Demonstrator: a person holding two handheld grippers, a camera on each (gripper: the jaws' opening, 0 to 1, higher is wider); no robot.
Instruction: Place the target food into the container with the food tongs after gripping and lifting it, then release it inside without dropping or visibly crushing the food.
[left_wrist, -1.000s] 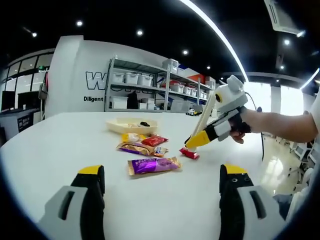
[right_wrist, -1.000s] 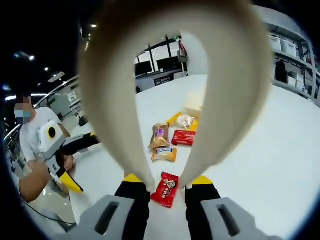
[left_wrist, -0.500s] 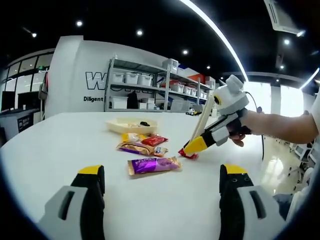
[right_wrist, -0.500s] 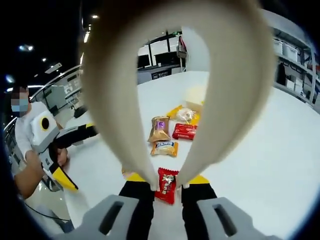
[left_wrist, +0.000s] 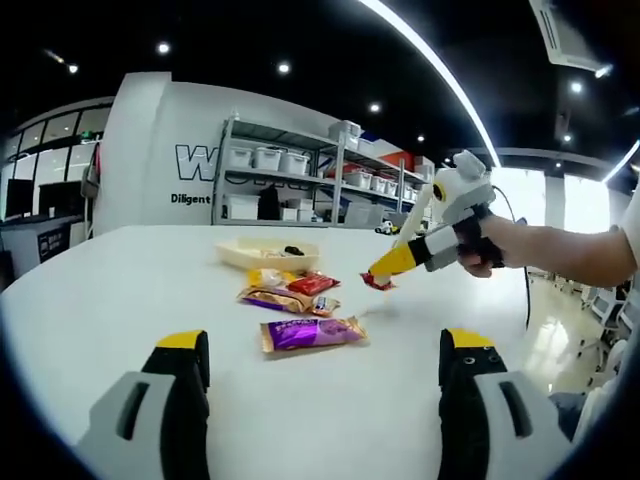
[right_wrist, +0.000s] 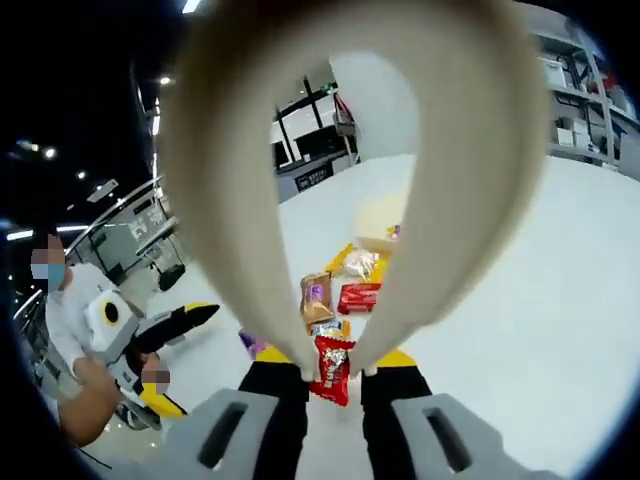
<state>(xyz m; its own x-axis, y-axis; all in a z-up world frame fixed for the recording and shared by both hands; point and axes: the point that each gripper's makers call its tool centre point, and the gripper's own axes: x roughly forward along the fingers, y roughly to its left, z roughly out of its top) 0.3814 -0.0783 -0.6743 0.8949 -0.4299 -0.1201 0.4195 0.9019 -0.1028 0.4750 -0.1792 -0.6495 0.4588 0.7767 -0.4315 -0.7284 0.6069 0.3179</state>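
My right gripper (right_wrist: 331, 357) is shut on cream food tongs (right_wrist: 232, 210), squeezing them. The tong tips pinch a small red snack packet (right_wrist: 333, 376), which hangs just above the white table. In the left gripper view the same red packet (left_wrist: 378, 283) is held off the table under the right gripper (left_wrist: 393, 264) and the tongs (left_wrist: 414, 216), to the right of the cream tray (left_wrist: 240, 258). That tray (right_wrist: 378, 222) lies past the loose snacks. My left gripper (left_wrist: 324, 341) stands open low over the near table, holding nothing.
Loose snacks lie between me and the tray: a purple packet (left_wrist: 312, 332), a gold-brown packet (left_wrist: 272, 298), a red packet (left_wrist: 312, 284). A person's hand and forearm (left_wrist: 560, 255) hold the right gripper. Shelving with bins (left_wrist: 290, 180) stands behind the table.
The tongs closed on the red packet and the right gripper lifted it off the table, slightly toward the tray. The left gripper stayed open and still.
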